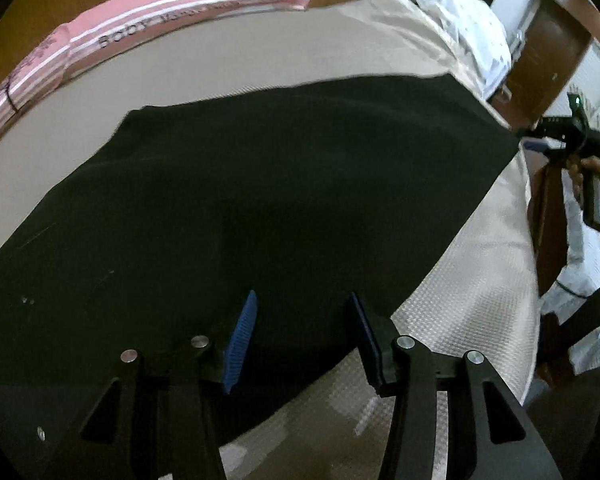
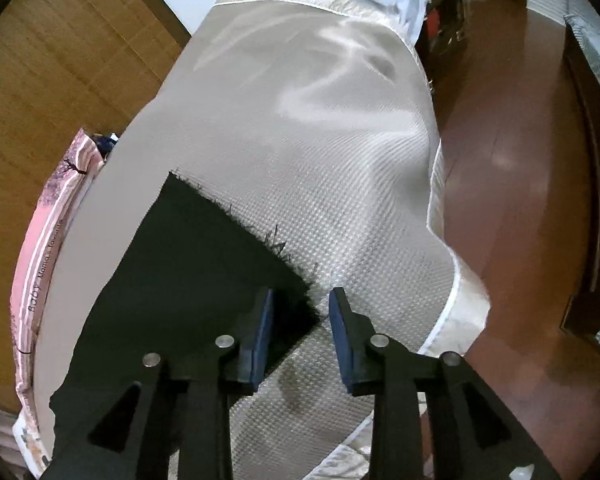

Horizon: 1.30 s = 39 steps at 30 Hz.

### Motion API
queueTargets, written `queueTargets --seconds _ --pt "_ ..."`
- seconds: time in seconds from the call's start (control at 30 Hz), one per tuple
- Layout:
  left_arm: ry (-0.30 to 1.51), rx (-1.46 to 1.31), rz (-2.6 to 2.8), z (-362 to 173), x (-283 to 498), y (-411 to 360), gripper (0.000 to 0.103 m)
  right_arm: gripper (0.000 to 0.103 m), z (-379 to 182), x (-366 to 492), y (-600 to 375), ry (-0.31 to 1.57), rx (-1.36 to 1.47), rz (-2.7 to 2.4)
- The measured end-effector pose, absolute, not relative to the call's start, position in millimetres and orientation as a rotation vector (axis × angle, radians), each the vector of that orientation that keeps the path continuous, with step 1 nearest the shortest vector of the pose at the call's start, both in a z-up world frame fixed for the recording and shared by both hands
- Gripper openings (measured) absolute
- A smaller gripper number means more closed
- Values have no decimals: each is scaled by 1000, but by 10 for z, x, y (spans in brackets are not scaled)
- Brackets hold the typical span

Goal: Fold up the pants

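Black pants point(image 1: 260, 200): flat on beige quilted mattress point(image 2: 320, 140) (frayed corner near its edge). Left gripper point(image 1: 304, 340): fingers apart, empty. Right gripper point(image 2: 300, 328): apart, straddling corner.

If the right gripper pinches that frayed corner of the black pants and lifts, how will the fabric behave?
The black pants lie flat against the quilted bed cover, so they will probably drape limply. The frayed corner may shed threads. With the right gripper open over one corner only, the rest would likely drag.
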<state>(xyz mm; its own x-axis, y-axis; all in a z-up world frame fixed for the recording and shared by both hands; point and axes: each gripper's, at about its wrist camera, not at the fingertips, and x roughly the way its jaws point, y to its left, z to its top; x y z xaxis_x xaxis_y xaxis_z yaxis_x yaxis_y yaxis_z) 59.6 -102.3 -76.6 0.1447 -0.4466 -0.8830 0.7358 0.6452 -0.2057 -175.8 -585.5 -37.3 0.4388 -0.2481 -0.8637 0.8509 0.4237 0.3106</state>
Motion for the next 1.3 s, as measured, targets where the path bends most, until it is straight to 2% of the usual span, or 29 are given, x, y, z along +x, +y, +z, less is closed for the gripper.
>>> queueTargets --seconds 0.07,0.2,0.27,0.5,0.67,0.83,1.0,1.03,1.07,1.17,1.3 --pt "1110 260 -841 -685 630 -918 50 28 -280 -1737 -5830 816 862 -783" --pt "982 166 -644 -479 868 -516 61 28 -73 -1291 -5561 825 807 -584" --pt "948 138 -563 -425 992 -331 63 28 -14 -915 -5309 866 758 -431" --pt "942 60 -300 -478 1404 511 63 28 -56 682 -3917 1035 615 163" --pt "988 49 -225 -645 1409 963 63 28 -175 1561 -2854 1176 461 446" --pt "995 18 -270 -791 1303 1102 63 28 -342 2033 -2126 1272 241 545" --pt "993 25 -300 -828 1294 1101 63 28 -618 2337 -1912 1374 137 559" --pt "994 23 -308 -832 1297 1109 63 27 -684 2379 -1892 1395 140 562" --pt "993 25 -312 -825 1315 1107 63 20 -711 2377 -1892 1406 146 571" --pt "989 29 -314 -822 1329 1099 63 10 -622 2356 -1868 1347 119 583" --pt "982 17 -319 -843 1330 1115 63 8 -552 2371 -1835 1264 80 537"
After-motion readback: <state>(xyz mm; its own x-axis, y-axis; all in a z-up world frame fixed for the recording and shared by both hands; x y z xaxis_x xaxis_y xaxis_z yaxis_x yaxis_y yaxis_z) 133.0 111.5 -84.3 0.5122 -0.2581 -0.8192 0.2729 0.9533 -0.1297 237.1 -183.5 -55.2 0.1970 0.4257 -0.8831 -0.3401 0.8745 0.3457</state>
